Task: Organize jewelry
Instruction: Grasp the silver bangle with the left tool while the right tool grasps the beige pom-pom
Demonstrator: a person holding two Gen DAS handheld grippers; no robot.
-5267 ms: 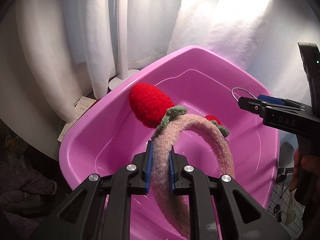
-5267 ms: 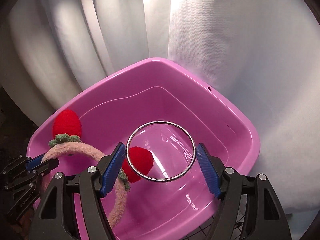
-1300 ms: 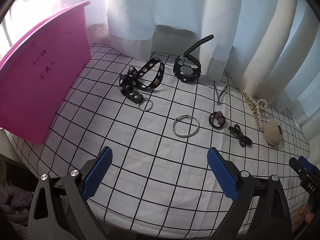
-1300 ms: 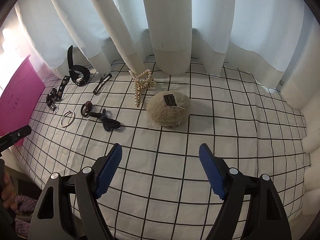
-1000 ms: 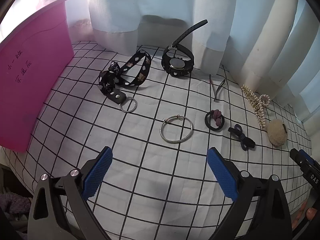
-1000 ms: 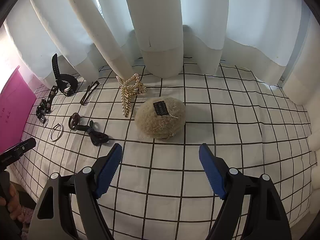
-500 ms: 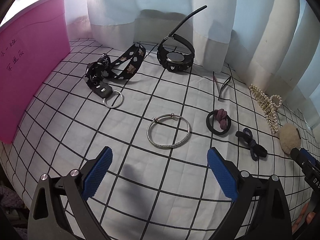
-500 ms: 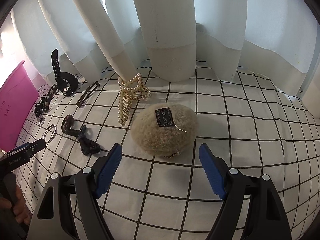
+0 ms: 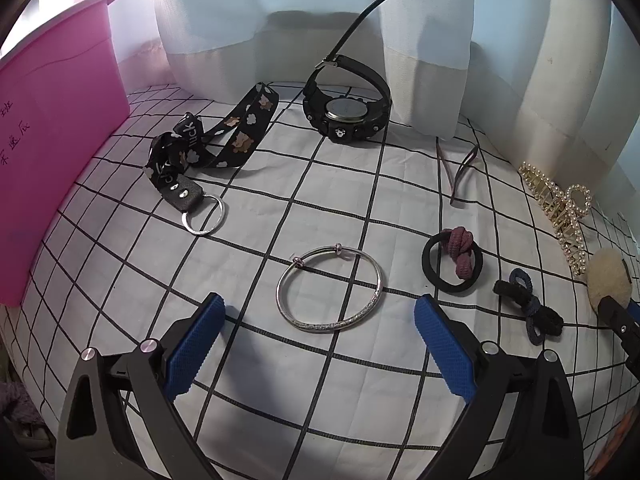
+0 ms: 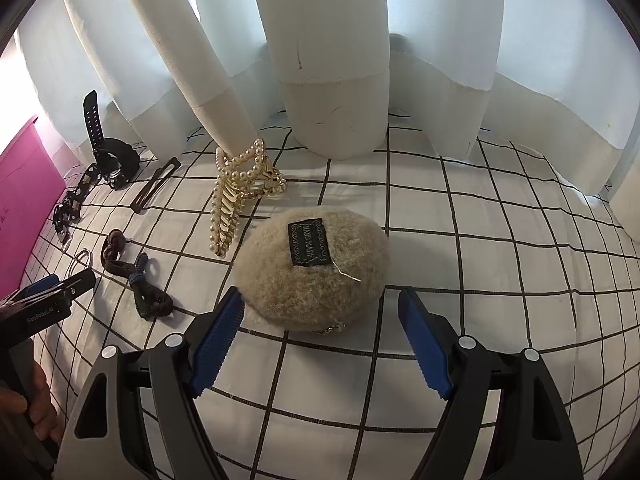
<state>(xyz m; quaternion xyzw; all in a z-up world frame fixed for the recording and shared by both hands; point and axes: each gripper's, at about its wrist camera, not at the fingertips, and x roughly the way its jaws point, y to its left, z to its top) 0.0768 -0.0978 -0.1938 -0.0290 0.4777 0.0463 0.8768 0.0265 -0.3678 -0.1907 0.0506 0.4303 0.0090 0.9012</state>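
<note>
At the far left stands the pink plastic bin, our likely drop-off, well apart from most of the pieces on the white cloth with a black grid. Moving right, a black patterned strap with a steel key ring lies near the bin, and a black wristwatch sits at the far edge against the pale curtain.

Our left gripper hangs with jaws spread wide and empty, the thin silver bangle lying flat just beyond them. We judge the flat, thin metal the main risk — the pads could skate over it or pinch up cloth instead.

Further right lie a black hair tie with a mauve knot, a dark bow-shaped hair tie and a gold claw clip set with pearls.

Our right gripper is likewise open and empty, bracketing the near side of the beige fluffy round hair clip. Its soft pile may compress and slip — and a loose metal piece at its near edge could snag.
</note>
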